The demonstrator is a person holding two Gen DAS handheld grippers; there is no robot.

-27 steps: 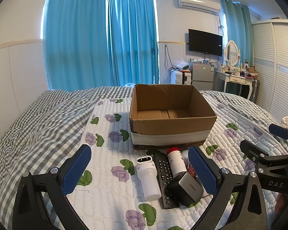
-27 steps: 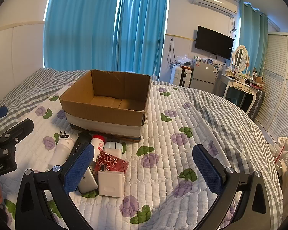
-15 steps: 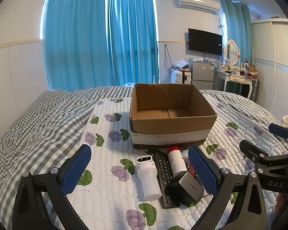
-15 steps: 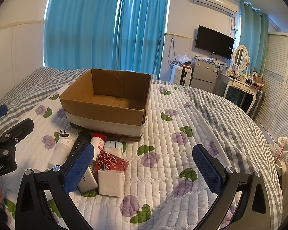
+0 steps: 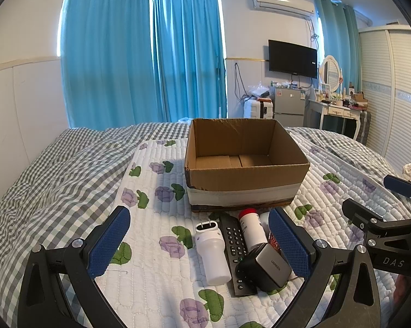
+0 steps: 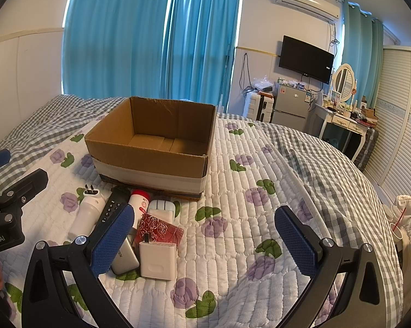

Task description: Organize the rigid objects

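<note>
An open empty cardboard box [image 5: 246, 175] [image 6: 150, 153] stands on the quilted bed. In front of it lie a white plug-topped cylinder [image 5: 212, 251] [image 6: 85, 213], a black remote [image 5: 235, 248] [image 6: 111, 207], a red-capped white bottle [image 5: 251, 229] [image 6: 138, 203], a grey UGREEN charger [image 5: 268, 266] [image 6: 126, 257], a white square charger [image 6: 157, 259], a red patterned packet [image 6: 160, 231] and a white mouse-like item [image 6: 161, 207]. My left gripper [image 5: 200, 243] is open above the pile. My right gripper [image 6: 205, 242] is open, with the pile at its left finger.
The floral white quilt [image 5: 150, 259] lies over a grey checked bedspread [image 5: 55, 180]. Blue curtains, a wall TV, a small fridge and a dressing table [image 6: 342, 120] stand beyond the bed. The right gripper shows at the right edge of the left wrist view [image 5: 391, 218].
</note>
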